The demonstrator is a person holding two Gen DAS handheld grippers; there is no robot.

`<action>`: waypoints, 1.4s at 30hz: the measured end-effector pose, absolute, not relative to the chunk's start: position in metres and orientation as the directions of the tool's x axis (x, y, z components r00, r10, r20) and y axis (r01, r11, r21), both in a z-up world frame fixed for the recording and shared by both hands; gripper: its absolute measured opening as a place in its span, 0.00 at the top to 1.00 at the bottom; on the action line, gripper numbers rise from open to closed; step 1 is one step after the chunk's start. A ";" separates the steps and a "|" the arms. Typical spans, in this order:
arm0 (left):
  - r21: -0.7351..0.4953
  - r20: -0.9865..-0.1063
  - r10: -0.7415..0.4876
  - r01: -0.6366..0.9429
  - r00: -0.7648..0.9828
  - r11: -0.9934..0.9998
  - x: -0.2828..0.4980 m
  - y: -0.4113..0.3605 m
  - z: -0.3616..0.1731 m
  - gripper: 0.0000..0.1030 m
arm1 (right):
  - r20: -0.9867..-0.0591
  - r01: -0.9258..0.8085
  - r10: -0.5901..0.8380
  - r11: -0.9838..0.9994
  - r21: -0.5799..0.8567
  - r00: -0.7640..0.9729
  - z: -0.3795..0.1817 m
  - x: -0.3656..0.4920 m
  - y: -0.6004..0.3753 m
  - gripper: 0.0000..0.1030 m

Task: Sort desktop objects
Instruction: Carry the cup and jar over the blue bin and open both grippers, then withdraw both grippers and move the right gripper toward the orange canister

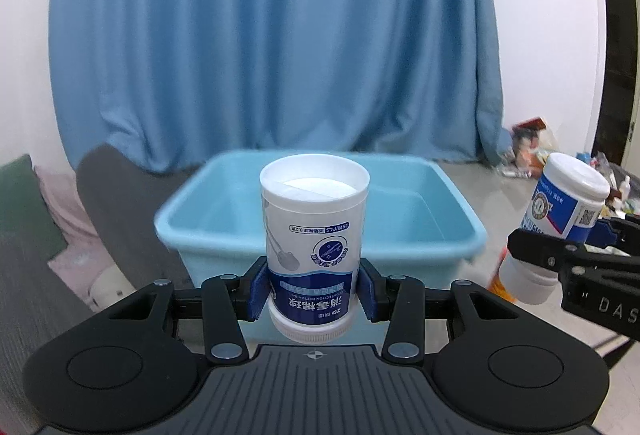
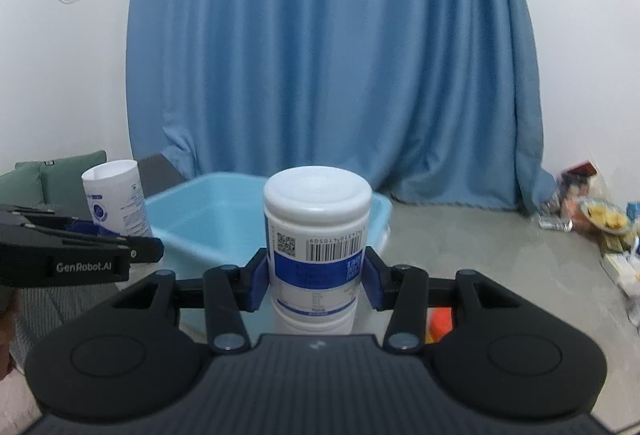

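Observation:
My left gripper (image 1: 314, 287) is shut on a white and blue cotton ball jar (image 1: 314, 243), held upside down with its cap at the bottom, in front of a light blue plastic bin (image 1: 440, 219). My right gripper (image 2: 316, 277) is shut on a white bottle with a blue label and barcode (image 2: 316, 235), upright, cap on top. The bin (image 2: 200, 211) lies just beyond it. Each gripper shows in the other's view: the right one with its bottle (image 1: 560, 223) at right, the left one with its jar (image 2: 116, 199) at left.
A blue curtain (image 1: 272, 35) hangs behind the bin. A grey chair (image 1: 112, 203) and green cushion (image 1: 20, 203) are at left. Snack packets and clutter (image 2: 592, 219) lie on the grey floor at right. An orange object (image 2: 440, 319) lies below the right gripper.

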State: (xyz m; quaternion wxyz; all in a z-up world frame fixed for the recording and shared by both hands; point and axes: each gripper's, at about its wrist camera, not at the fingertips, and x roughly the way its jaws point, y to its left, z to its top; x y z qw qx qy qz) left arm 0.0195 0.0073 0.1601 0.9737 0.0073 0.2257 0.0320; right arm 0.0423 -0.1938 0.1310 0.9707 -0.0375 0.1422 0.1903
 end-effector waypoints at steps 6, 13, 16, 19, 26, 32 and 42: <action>0.036 -0.406 0.070 -0.061 0.911 0.998 0.057 0.030 0.186 0.56 | -0.268 -0.368 0.351 0.930 -0.014 0.897 0.143 0.071 -0.169 0.54; 0.022 -0.415 0.060 -0.056 0.908 0.998 0.113 0.051 0.196 0.56 | -0.264 -0.338 0.323 0.941 -0.014 0.909 0.143 0.109 -0.142 0.54; 0.029 -0.436 0.059 -0.051 0.898 0.998 0.136 0.054 0.190 0.56 | -0.282 -0.321 0.304 0.947 -0.016 0.910 0.137 0.124 -0.132 0.54; 0.038 -0.467 0.056 -0.043 0.882 0.998 0.157 0.055 0.179 0.56 | -0.307 -0.306 0.287 0.952 -0.015 0.907 0.128 0.138 -0.125 0.54; 0.046 -0.533 0.059 -0.040 0.844 0.998 0.190 0.060 0.152 0.56 | -0.376 -0.286 0.252 0.958 -0.036 0.892 0.107 0.169 -0.117 0.54; 0.034 -0.569 0.058 -0.047 0.820 0.998 0.202 0.075 0.133 0.56 | -0.426 -0.272 0.226 0.961 -0.050 0.876 0.096 0.170 -0.108 0.53; 0.004 -0.497 0.081 -0.091 0.864 0.996 0.179 0.087 0.131 0.15 | -0.357 -0.253 0.210 0.965 -0.076 0.910 0.108 0.154 -0.114 0.19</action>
